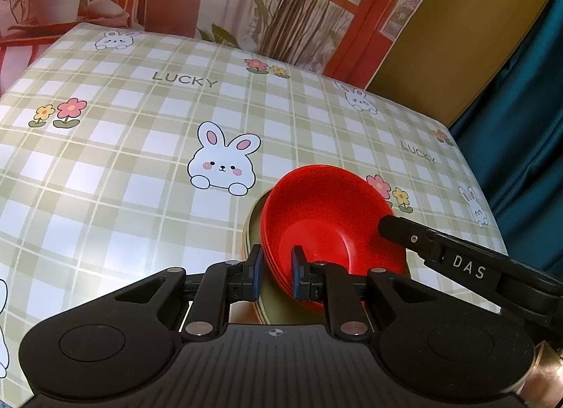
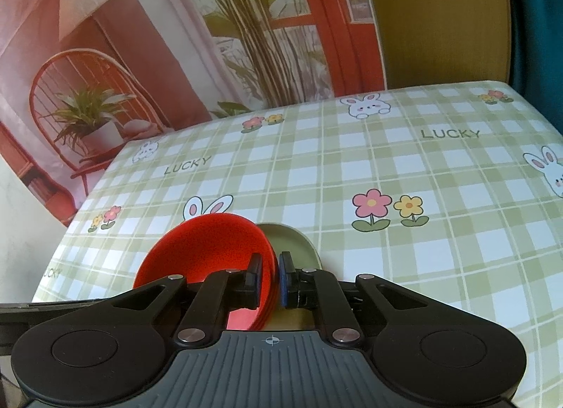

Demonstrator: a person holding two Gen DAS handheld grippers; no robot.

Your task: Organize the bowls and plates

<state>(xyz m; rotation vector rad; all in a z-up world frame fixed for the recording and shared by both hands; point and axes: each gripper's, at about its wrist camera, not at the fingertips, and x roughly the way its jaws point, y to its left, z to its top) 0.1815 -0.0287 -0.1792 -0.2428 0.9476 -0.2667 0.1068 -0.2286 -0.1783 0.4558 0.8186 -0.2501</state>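
Observation:
A stack of red bowls (image 1: 327, 221) sits tilted on a stack of olive-green plates (image 1: 251, 232) near the front of the table. My left gripper (image 1: 276, 274) is shut on the left rim of the red bowls. My right gripper (image 2: 270, 276) is shut on the right rim of the same red bowls (image 2: 207, 253); its finger shows in the left wrist view (image 1: 404, 232). The olive plates (image 2: 292, 244) show just behind the bowls in the right wrist view.
The table carries a green checked cloth with rabbits and flowers (image 1: 140, 133). A printed backdrop with plants (image 2: 176, 56) stands behind the table. A teal curtain (image 1: 520, 119) hangs past the table's right edge.

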